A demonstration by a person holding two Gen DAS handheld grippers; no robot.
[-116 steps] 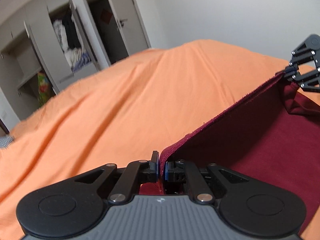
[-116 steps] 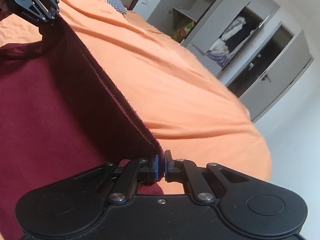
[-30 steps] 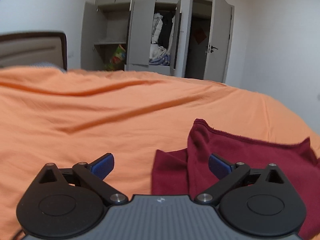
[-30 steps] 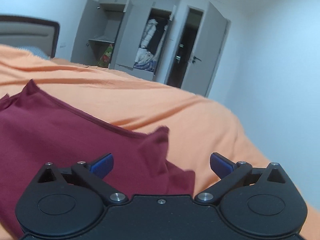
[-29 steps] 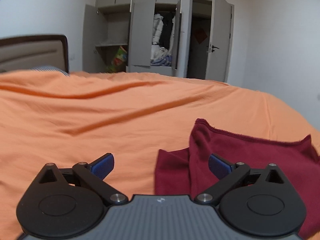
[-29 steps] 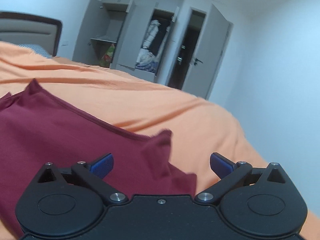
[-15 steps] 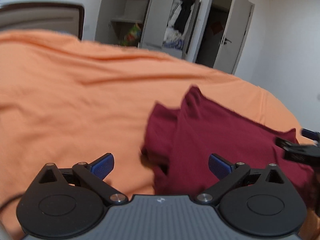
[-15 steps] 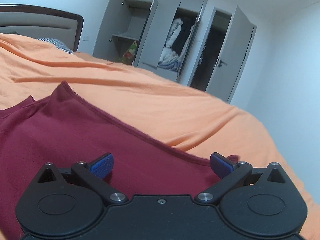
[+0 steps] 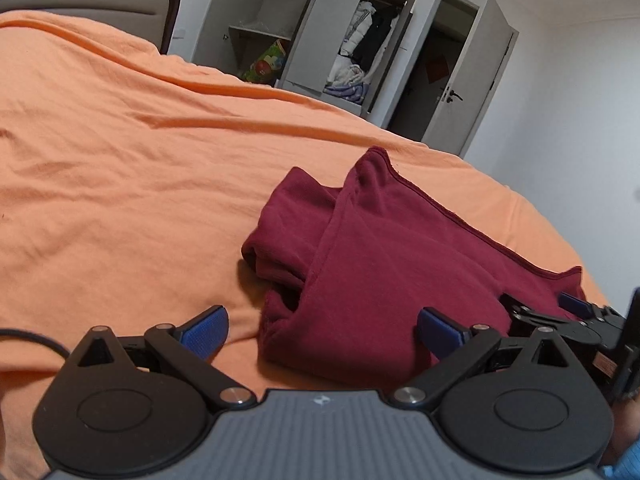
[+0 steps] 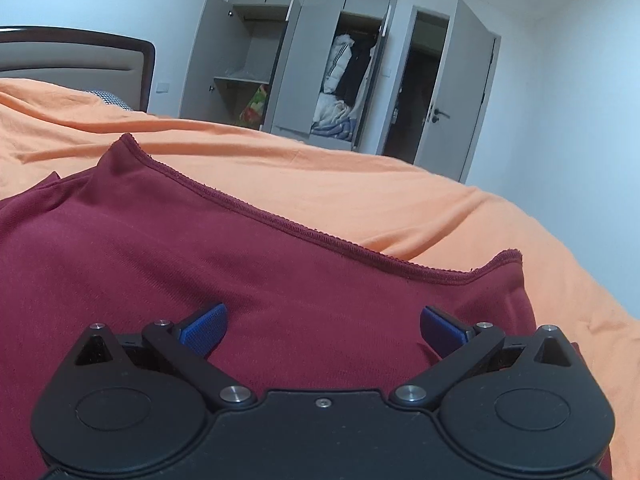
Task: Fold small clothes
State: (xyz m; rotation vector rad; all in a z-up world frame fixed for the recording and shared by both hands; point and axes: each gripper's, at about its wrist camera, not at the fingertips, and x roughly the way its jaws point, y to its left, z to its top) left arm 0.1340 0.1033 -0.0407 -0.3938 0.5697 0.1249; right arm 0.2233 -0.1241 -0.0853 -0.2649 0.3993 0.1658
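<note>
Your fingers are spread wide on both grippers, holding nothing. Your left gripper [image 9: 322,326] hovers at the near edge of the folded dark red knit garment [image 9: 392,256], which lies on the orange bedsheet [image 9: 120,168]. Your right gripper [image 10: 323,326] hangs just over the same garment, near its stitched hem [image 10: 304,230].

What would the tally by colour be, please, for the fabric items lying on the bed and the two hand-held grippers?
Dark red: 1, the folded garment
Orange: 1, the bedspread
Black with blue pads: 2, the left hand-held gripper and the right hand-held gripper, both open
Total: 4
</note>
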